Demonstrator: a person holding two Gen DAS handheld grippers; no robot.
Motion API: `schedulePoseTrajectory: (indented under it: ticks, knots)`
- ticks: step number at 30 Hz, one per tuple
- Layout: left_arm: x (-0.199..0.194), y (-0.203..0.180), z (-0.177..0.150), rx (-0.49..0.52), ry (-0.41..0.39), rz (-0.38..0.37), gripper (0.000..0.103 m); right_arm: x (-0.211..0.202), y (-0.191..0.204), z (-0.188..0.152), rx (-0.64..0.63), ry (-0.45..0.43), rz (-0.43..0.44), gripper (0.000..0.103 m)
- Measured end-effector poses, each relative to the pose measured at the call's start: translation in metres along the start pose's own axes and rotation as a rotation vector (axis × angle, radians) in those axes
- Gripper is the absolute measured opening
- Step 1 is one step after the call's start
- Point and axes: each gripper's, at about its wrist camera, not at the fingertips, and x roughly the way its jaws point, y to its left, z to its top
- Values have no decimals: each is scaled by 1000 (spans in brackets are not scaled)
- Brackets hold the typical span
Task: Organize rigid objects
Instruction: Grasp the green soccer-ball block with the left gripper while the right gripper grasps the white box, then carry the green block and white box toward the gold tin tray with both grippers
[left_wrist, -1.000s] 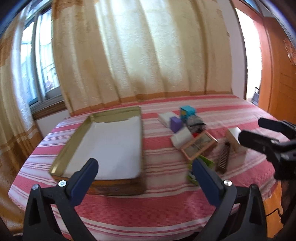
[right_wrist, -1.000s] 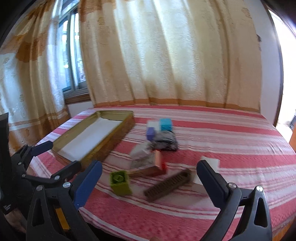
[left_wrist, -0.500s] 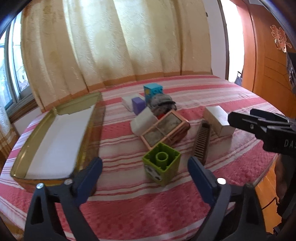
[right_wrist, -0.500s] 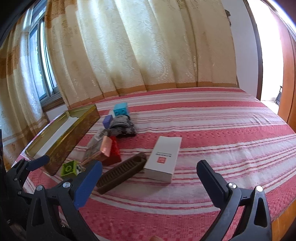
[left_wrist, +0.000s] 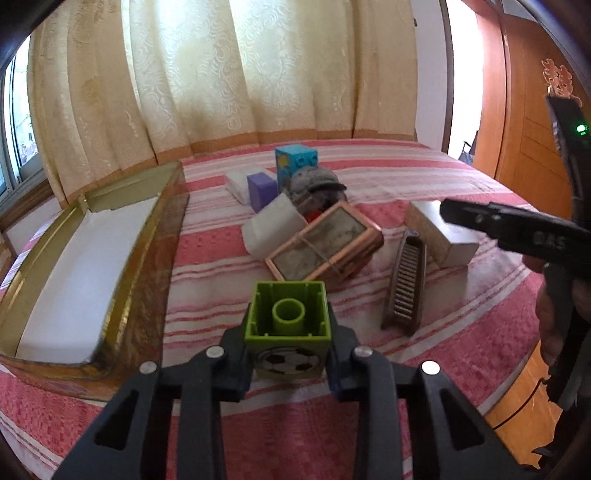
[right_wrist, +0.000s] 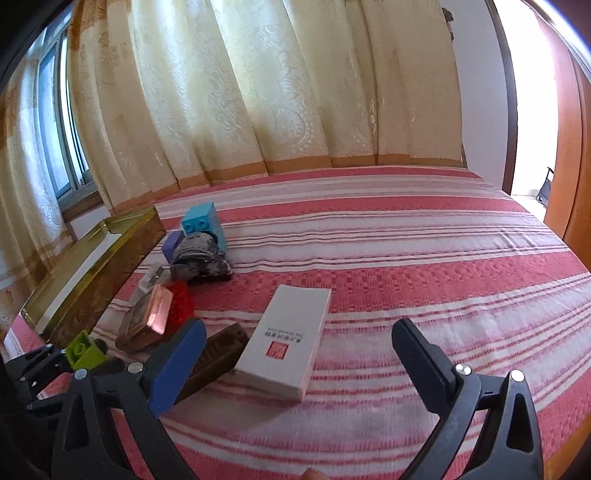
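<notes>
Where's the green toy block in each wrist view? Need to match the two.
Left wrist: green toy block sits low centre, hollow side up, between the closing jaws of the left gripper.
Right wrist: green toy block is at the far lower left, in the left gripper.
Shared landmark: the gold tin tray, left of the block in both views.

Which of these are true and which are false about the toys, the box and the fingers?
1. The left gripper has the green block between its closing fingers. True.
2. The gold tin holds a blue block. False: the blue block stands on the striped cloth.
3. The right gripper grips the white box. False: its fingers stand apart from it.
4. The brown comb lies beside the white box. True.
</notes>
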Motion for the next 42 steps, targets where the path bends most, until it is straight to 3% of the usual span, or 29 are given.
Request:
schedulePoseTrajectory:
  ticks: [3,7,12,16,18,24,34,42]
  knots:
    - [-5,7,6,-18,-29,6,30,10,-2,5,5,39,4,83]
    - [-3,18,18,-38,-52,27,30,20,2,6,-17,77,14,81]
    - [1,25,26,-57,-56,30,30,30,4,4,-28,134,9,67]
    - [0,25,29,-47,-73,42,30,35,-2,5,4,154,53,62]
    - [0,25,32,-42,-78,37,30,35,0,4,-1,144,69,47]
    - [-3,22,38,-22,-112,28,30,31,3,3,-16,113,61,44]
    - [-7,17,39,8,-158,49,30,7,10,2,-52,-47,41,44]
    - [-11,17,37,1,-184,68,30,0,7,1,-41,-103,61,44]
